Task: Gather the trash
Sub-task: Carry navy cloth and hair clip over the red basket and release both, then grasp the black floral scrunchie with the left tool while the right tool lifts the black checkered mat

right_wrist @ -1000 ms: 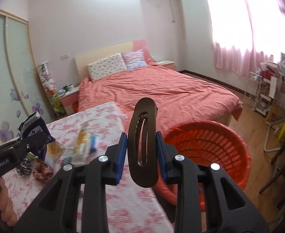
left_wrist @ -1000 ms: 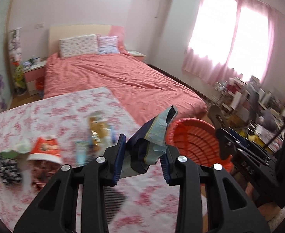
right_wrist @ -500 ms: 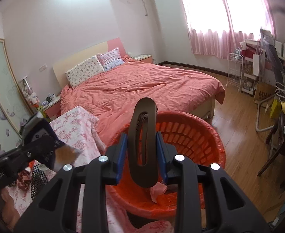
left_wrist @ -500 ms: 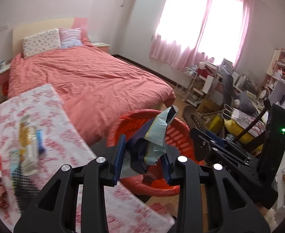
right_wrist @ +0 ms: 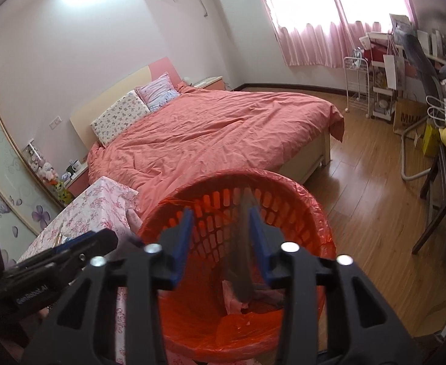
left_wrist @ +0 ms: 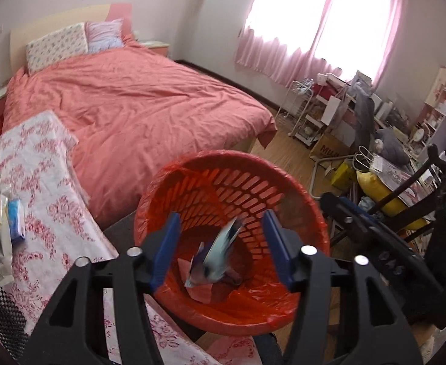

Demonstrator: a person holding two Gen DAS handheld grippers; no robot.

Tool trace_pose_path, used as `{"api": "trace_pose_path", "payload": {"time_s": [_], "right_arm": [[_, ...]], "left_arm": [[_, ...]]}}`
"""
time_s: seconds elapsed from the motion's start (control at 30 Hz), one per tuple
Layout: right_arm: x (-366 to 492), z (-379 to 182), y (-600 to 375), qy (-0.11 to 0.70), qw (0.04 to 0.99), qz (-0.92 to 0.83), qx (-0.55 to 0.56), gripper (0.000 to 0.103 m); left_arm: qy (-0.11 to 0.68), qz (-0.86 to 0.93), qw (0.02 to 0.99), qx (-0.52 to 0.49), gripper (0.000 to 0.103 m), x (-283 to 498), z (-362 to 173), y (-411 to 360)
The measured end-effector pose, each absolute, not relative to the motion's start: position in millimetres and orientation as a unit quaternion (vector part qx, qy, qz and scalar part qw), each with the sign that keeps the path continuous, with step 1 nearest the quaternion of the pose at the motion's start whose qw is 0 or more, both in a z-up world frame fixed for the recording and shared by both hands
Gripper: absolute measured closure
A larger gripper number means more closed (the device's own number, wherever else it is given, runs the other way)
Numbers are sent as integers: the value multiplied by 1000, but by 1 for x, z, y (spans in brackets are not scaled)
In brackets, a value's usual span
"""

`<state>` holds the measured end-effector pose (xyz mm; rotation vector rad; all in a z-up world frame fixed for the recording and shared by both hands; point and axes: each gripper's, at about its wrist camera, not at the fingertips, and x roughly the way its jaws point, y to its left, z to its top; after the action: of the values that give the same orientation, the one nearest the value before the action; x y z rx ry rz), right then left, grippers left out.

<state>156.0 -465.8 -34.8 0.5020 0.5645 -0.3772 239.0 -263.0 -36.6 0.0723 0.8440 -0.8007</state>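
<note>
The red basket (left_wrist: 302,200), lined with a red plastic bag, stood just off the corner of the table (left_wrist: 55,188) with its flowered cloth, and the foot of the bed (left_wrist: 137,103) lay close behind it; to the other side the wooden floor (right_wrist: 371,188) ran open as far as the cluttered shelves and chair by the window. Both tools hung over the basket's mouth. The left hand-held gripper (left_wrist: 221,240) had just been opening, its blue pads well apart, and the crumpled blue-and-white wrapper (left_wrist: 215,258) showed blurred and loose between them, touching neither, down inside the basket above some pink scraps. The right hand-held gripper (right_wrist: 221,237) had likewise just been opening; the dark hair clip (right_wrist: 242,249), blurred, lay against its right pad with a clear gap to the left one, no longer squeezed. A few packets (left_wrist: 1,222) lay on the table near its edge.
</note>
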Motion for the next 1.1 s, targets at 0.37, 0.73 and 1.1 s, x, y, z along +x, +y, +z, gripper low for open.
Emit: {"api": "trace_pose_path", "payload": {"time_s": [0.37,0.73,1.1], "right_arm": [[157,-21,-430,279,922,-194,184,54],[167,-6,-374,289,932,-157,153,53],[192,-9,-289,319,936,-91,116,51]], "left_arm": [[382,-289,875,64,45,242,-25,-208],[356,-191,911,78,45,239,-12,-94],[350,-90,931,44,45,237,-17,21]]}}
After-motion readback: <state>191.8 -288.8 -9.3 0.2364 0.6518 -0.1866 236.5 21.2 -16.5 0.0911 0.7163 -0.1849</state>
